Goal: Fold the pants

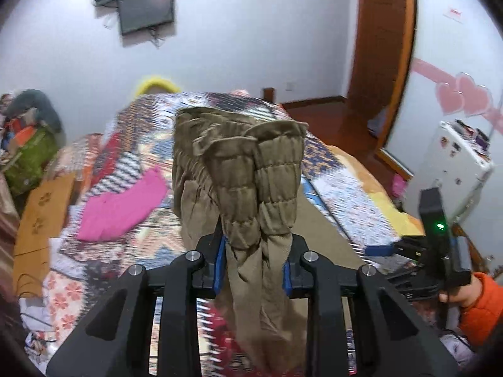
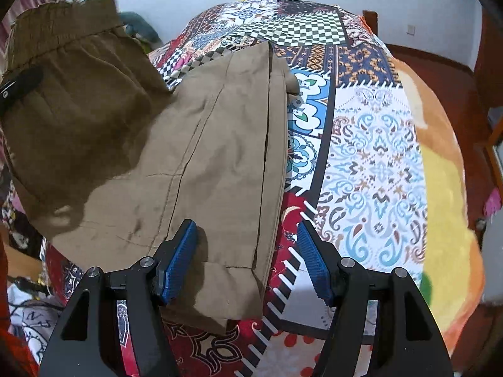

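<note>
The khaki pants (image 2: 201,157) lie partly on the patchwork bedspread (image 2: 374,144). Their legs are flat on the bed in the right wrist view and the waist end (image 2: 69,72) is lifted at the upper left. My left gripper (image 1: 253,260) is shut on the elastic waistband (image 1: 251,176) and holds it up above the bed. My right gripper (image 2: 246,260) is open and empty, low over the near edge of the pant legs. Its left pad (image 2: 179,264) is over the cloth and its right pad (image 2: 314,264) is over the bedspread. The right gripper also shows in the left wrist view (image 1: 437,251).
A pink garment (image 1: 122,201) lies on the bed to the left. A yellow-orange blanket (image 2: 446,207) runs along the bed's right side. A pile of clothes (image 1: 28,144) sits at the far left. A white cabinet (image 1: 456,163) and a wooden door frame (image 1: 383,56) stand to the right.
</note>
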Available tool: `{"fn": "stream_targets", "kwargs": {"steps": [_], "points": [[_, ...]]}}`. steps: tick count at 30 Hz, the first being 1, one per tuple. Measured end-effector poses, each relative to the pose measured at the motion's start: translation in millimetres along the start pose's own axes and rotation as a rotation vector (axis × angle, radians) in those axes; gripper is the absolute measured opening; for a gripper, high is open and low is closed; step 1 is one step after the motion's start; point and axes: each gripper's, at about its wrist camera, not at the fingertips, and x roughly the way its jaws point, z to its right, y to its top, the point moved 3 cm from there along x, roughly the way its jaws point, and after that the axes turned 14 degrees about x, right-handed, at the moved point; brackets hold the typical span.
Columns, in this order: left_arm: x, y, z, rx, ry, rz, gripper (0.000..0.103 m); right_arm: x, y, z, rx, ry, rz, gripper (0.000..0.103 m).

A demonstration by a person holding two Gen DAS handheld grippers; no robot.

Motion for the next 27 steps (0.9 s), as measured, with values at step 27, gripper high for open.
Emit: {"fn": "stream_targets", "kwargs": {"steps": [27], "points": [[60.7,-12.6,68.7,-0.039,-0.367,-0.191,0.058,-40.6,-6.4,18.8,0.078,-0.031,0.066,0.062]]}}
